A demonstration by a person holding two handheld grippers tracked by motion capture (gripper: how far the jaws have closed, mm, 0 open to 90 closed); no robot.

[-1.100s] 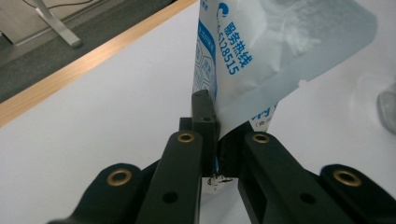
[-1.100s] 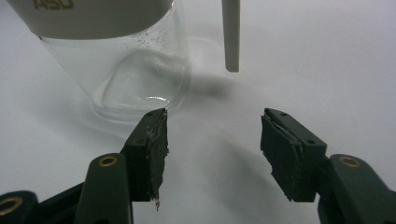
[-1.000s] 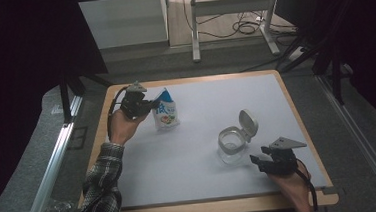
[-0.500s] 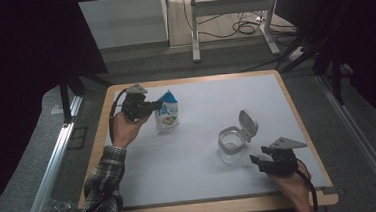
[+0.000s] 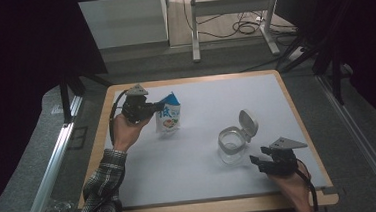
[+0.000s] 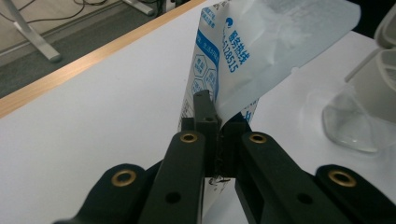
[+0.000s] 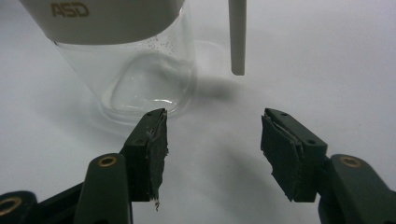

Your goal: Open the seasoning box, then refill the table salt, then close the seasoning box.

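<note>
My left gripper (image 5: 157, 108) is pinched tight on the edge of a white and blue printed plastic pouch (image 5: 168, 118), its two black jaws pressed together with the film caught between them, as my left gripper view shows up close (image 6: 218, 135). In that view the pouch (image 6: 243, 60) rises upright above the jaws, blue characters and numbers running along its side and its pale upper part fanning out to the right. From the high view, the pouch stands toward the far left part of the white table surface (image 5: 206, 180), just beside my left hand (image 5: 123, 131), which comes out of a plaid sleeve (image 5: 103, 182). My right gripper (image 5: 259, 162) sits low at the near right of the table, its jaws spread wide and holding nothing; in my right gripper view (image 7: 212, 140) the gap between them is bare white surface. Just beyond those jaws stands a clear glass jar with a white plastic collar (image 7: 135, 60), and the high view shows the same jar (image 5: 231, 144) with its round hinged white lid (image 5: 247, 123) tipped up and open. The jar is near my right gripper but not touching it, and it is well apart from the pouch. A light wooden rim (image 5: 297, 113) frames the table.
</note>
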